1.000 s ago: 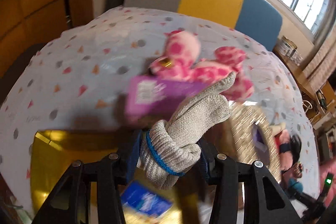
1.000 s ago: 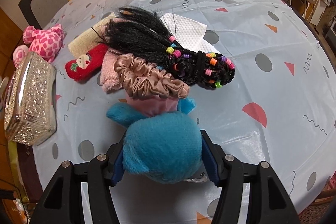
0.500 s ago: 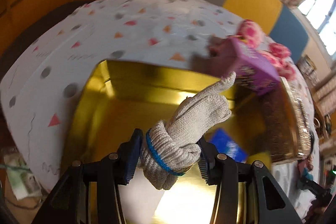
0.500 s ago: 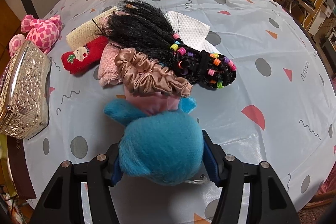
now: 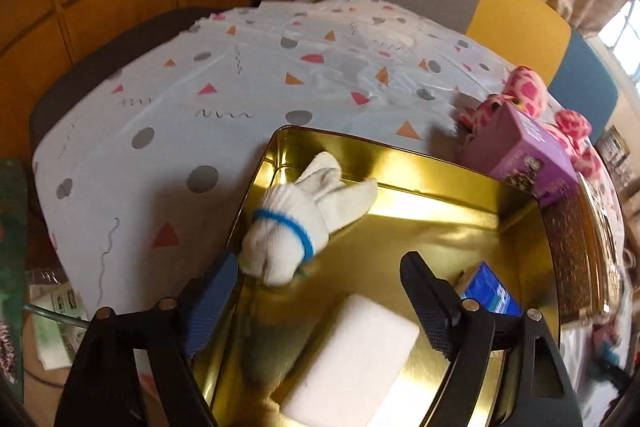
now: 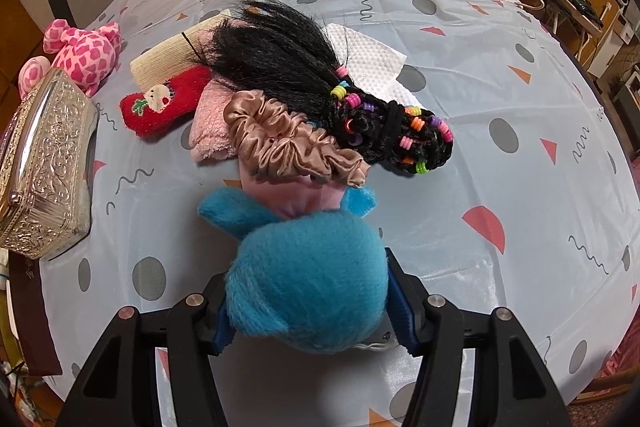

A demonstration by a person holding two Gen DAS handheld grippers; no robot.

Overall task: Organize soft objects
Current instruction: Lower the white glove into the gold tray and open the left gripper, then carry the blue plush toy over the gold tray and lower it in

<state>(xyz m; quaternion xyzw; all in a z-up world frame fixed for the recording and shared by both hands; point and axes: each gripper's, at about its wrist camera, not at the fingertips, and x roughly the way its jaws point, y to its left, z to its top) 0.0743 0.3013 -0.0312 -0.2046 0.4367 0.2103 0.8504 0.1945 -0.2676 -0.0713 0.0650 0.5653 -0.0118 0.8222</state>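
Table (image 6: 500,75) covered by patterned cloth; gold tin (image 5: 440,167), silver box (image 6: 44,155), hairpiece (image 6: 304,67), scrunchie (image 6: 288,143), pink plush (image 6: 84,51) laid on it.

Both grippers have black frames, silver screws, and fingers (image 5: 210,303) with blue ribbed pads.

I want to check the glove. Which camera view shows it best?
The left wrist view: the glove lies against the gold tin's left wall, ahead of the opening left gripper, free of its pads. The right wrist view shows none of it.
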